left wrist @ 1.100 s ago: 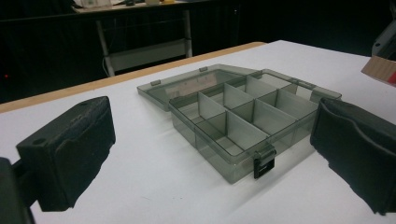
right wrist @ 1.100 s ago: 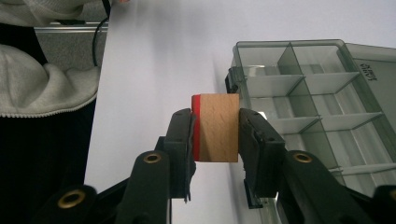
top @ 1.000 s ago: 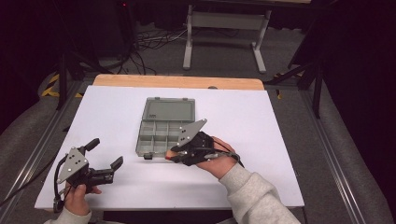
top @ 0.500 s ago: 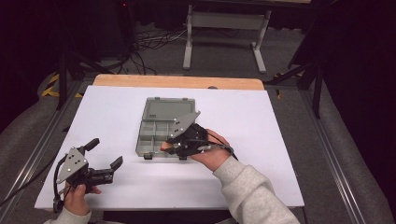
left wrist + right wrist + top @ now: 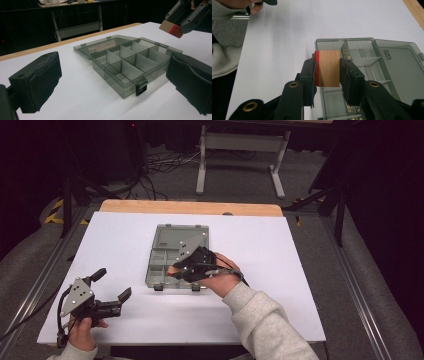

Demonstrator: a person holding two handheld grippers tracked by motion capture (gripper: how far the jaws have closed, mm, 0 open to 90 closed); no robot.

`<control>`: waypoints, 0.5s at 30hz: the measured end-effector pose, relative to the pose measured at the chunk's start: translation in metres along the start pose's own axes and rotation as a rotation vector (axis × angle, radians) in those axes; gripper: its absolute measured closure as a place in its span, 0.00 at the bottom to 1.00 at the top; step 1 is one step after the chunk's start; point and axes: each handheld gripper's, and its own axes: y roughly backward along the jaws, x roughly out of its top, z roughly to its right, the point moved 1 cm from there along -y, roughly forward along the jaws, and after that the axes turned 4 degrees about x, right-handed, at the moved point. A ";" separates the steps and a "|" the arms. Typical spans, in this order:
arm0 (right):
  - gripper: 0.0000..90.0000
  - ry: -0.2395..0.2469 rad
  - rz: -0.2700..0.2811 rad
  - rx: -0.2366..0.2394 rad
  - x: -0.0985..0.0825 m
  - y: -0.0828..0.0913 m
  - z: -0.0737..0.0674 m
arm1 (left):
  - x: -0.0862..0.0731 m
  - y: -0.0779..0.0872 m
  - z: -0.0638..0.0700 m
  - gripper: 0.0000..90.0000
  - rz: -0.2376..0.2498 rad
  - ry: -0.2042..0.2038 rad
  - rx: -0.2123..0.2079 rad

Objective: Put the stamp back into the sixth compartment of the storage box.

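right hand-held gripper (image 5: pixel 327 68): clamps wooden block (image 5: pixel 329 68), frame centre, above compartment box (image 5: pixel 176 255) | left hand-held gripper (image 5: pixel 112 287): jaws apart, nothing held, lower left, over desk (image 5: pixel 300 270)

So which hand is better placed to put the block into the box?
Right. The right claw is clamped on the wooden block directly over the open compartment box. The left claw is open, holds nothing and sits off to the box's side on the table.
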 end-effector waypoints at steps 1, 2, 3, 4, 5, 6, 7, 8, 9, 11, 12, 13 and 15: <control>0.73 0.000 0.001 0.001 0.000 -0.001 0.001 | 0.000 0.000 0.000 0.01 0.000 0.000 -0.001; 0.73 0.000 0.001 0.001 0.000 -0.001 0.001 | 0.000 0.000 0.000 0.01 0.000 0.000 -0.001; 0.73 -0.002 0.001 0.000 0.001 -0.003 0.002 | 0.000 0.000 0.000 0.01 0.001 0.002 0.000; 0.73 -0.002 0.001 0.000 0.001 -0.004 0.003 | 0.000 0.000 0.000 0.01 0.002 0.002 0.000; 0.73 0.000 0.001 0.001 0.001 -0.006 0.004 | 0.000 0.000 0.000 0.01 0.005 0.003 0.000; 0.73 0.000 -0.001 0.000 0.002 -0.007 0.005 | 0.000 0.000 0.000 0.01 0.004 0.003 0.000; 0.73 0.000 -0.003 0.000 0.002 -0.008 0.005 | 0.000 0.000 0.000 0.01 0.002 0.003 0.000; 0.73 -0.004 -0.001 -0.002 0.002 -0.009 0.006 | 0.000 0.000 0.000 0.01 0.002 0.003 0.000; 0.73 -0.004 -0.001 -0.004 0.002 -0.010 0.007 | 0.000 0.000 0.000 0.01 0.005 0.003 -0.001; 0.73 -0.006 -0.002 -0.007 0.002 -0.011 0.009 | 0.000 0.000 0.000 0.01 0.005 0.002 -0.002; 0.73 -0.005 -0.003 -0.007 0.002 -0.012 0.010 | 0.000 0.000 0.000 0.01 0.003 0.001 -0.003; 0.73 -0.008 -0.002 -0.008 0.001 -0.013 0.010 | 0.000 0.000 0.000 0.01 0.003 0.001 -0.003; 0.73 -0.007 -0.004 -0.010 0.001 -0.014 0.012 | 0.000 0.000 0.000 0.01 0.003 0.001 -0.003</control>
